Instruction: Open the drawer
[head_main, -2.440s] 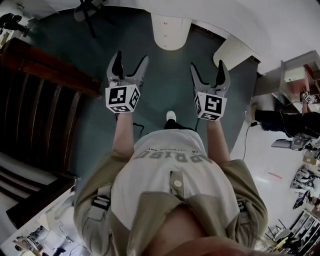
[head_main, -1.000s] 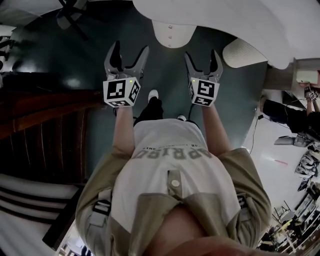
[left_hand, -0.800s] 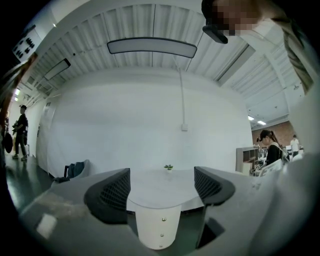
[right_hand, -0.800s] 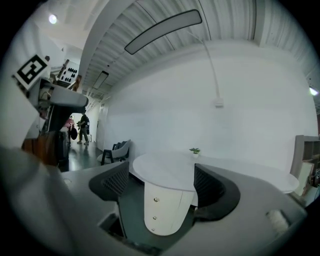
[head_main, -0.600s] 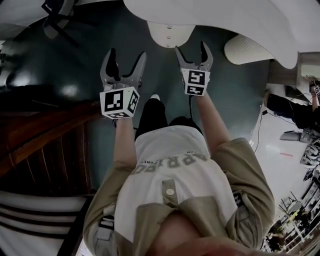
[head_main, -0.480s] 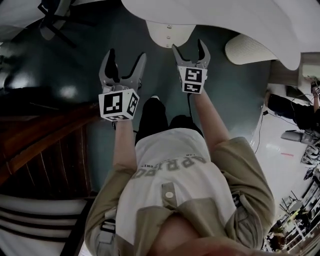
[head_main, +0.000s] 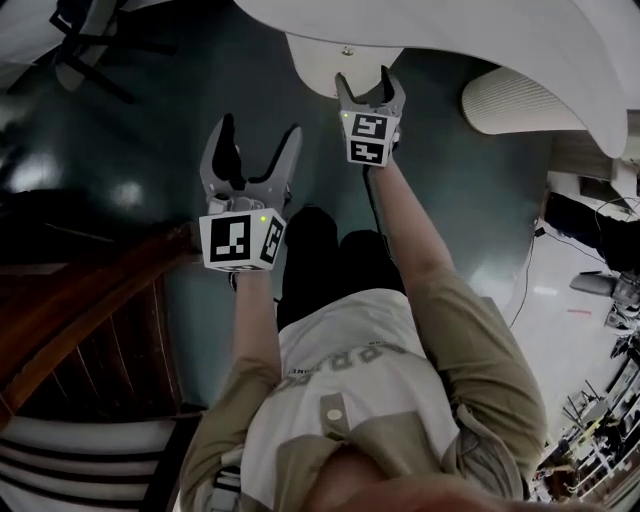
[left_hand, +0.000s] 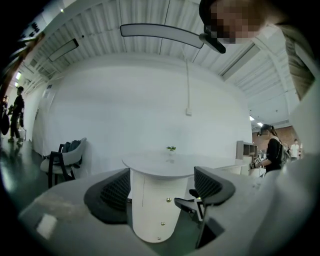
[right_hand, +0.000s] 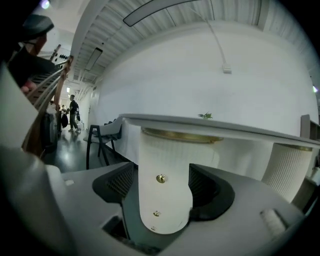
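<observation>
A white round pedestal under a white tabletop carries the drawer fronts, each with a small gold knob. My right gripper is close in front of it. In the right gripper view its jaws frame the top knob, with a lower knob beneath. The jaws are closing, and the pads do not touch the knob. My left gripper hangs farther back, open and empty. Its own view shows the pedestal and the right gripper ahead.
A dark wooden stair rail runs at the left. A second ribbed white pedestal stands at the right. A dark chair sits by the far wall. People stand in the background at both sides. The floor is dark green.
Both grippers have come down and forward toward the pedestal. The right one went farther and now sits just before the top knob, its jaws slightly narrower.
</observation>
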